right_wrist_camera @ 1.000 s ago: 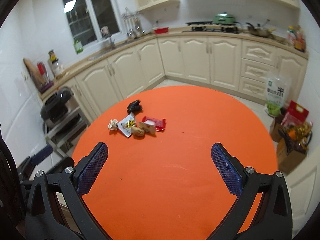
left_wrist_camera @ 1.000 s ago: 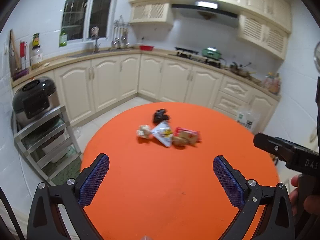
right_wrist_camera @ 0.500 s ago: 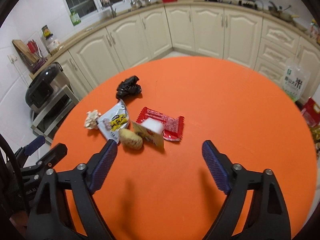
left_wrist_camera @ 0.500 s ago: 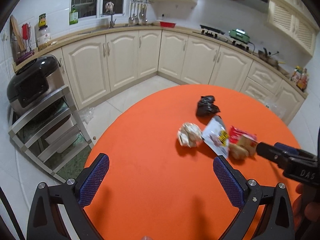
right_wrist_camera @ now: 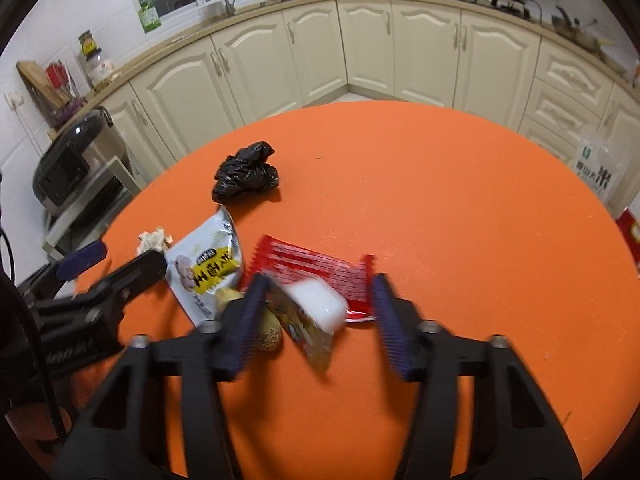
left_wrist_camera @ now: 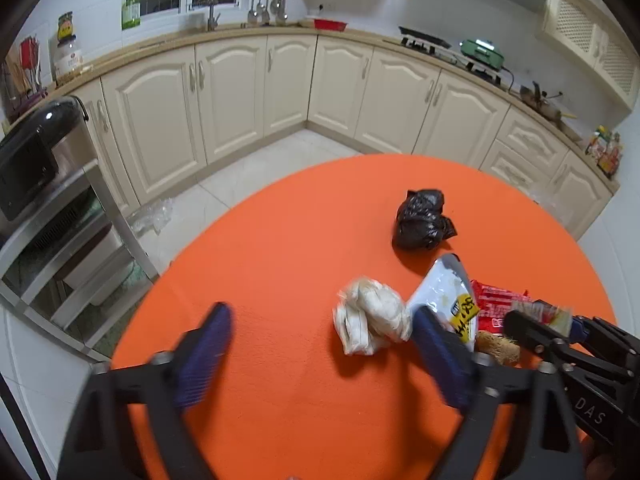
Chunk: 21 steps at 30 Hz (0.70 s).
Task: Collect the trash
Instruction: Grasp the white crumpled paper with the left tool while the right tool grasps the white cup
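**Trash bunched on one side, lots of open table**

The round orange table [right_wrist_camera: 460,208] is bare on its right half. The crumpled black plastic bag [right_wrist_camera: 246,176], white-and-yellow snack packet [right_wrist_camera: 206,266] and red wrapper [right_wrist_camera: 316,270] crowd the left.

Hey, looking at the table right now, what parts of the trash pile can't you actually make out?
- Brown lump, right wrist view: partly hidden behind a blurred gripper finger.
- Red wrapper, left wrist view: partly covered by the right gripper.
- White-and-yellow packet: print too small to read.
- Crumpled paper, right wrist view: partly behind the left gripper.
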Each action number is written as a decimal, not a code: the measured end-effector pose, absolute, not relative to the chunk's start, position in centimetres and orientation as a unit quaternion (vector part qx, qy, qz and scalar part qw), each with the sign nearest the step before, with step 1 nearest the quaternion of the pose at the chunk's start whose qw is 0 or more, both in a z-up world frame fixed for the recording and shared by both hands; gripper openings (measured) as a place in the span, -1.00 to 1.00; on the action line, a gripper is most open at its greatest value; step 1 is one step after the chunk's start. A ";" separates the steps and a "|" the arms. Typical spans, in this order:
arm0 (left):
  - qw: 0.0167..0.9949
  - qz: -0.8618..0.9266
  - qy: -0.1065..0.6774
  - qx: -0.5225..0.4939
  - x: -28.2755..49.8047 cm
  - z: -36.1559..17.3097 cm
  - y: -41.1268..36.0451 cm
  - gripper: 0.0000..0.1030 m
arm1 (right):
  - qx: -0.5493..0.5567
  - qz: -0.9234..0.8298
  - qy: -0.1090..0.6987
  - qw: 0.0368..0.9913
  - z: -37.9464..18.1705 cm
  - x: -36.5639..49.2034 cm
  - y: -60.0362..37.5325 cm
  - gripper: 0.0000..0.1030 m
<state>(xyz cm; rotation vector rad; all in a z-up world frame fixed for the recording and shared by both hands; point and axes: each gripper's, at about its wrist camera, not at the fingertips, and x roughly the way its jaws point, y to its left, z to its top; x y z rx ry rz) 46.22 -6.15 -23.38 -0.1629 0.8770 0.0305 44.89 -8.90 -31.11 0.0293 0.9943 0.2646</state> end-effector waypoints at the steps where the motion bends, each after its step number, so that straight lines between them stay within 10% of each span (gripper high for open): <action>1: 0.904 0.015 0.421 -0.077 46.8 -23.0 -6.1 0.45 | 0.013 0.124 0.475 0.871 -31.1 44.9 -9.0 -0.41; 10: 0.908 0.002 0.408 -0.095 47.9 -23.0 -5.0 -0.48 | 0.039 0.129 0.471 0.872 -30.8 44.0 -10.9 -0.58; 21: 0.927 0.001 0.362 -0.103 43.0 -22.3 -3.7 -0.53 | 0.067 0.132 0.449 0.881 -28.7 40.9 -13.6 -0.58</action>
